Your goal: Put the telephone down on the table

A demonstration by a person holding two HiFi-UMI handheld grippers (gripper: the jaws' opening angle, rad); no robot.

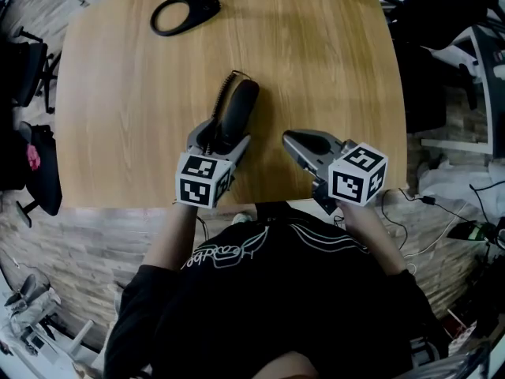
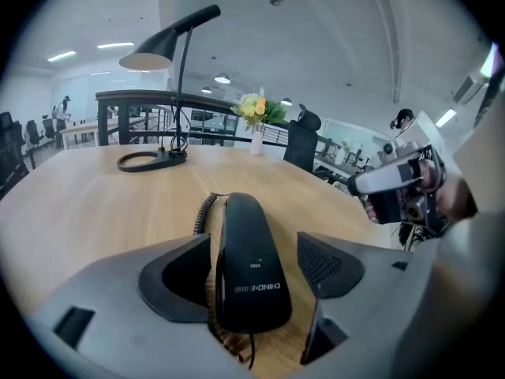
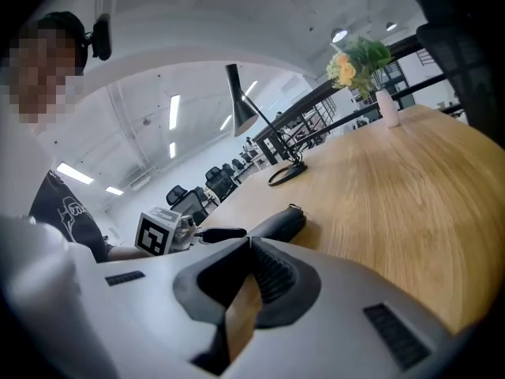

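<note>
The black telephone handset [image 1: 237, 109] lies flat on the wooden table [image 1: 316, 69] near its front edge, with its coiled cord [image 1: 229, 81] trailing off the far end. My left gripper [image 1: 225, 136] straddles the near end of the handset [image 2: 248, 267]. Its jaws stand open, with a narrow gap on each side between the pads and the handset. My right gripper [image 1: 290, 139] rests to the right of the handset, apart from it, jaws shut with nothing between them. In the right gripper view the closed tips [image 3: 251, 243] point across the table, with the handset [image 3: 276, 226] beyond them.
A black desk lamp with a ring base [image 1: 183, 12] stands at the table's far left. A small vase of flowers [image 2: 256, 117] stands at the far edge. Office chairs [image 1: 24, 61] stand off the left side, and cables lie on the floor to the right.
</note>
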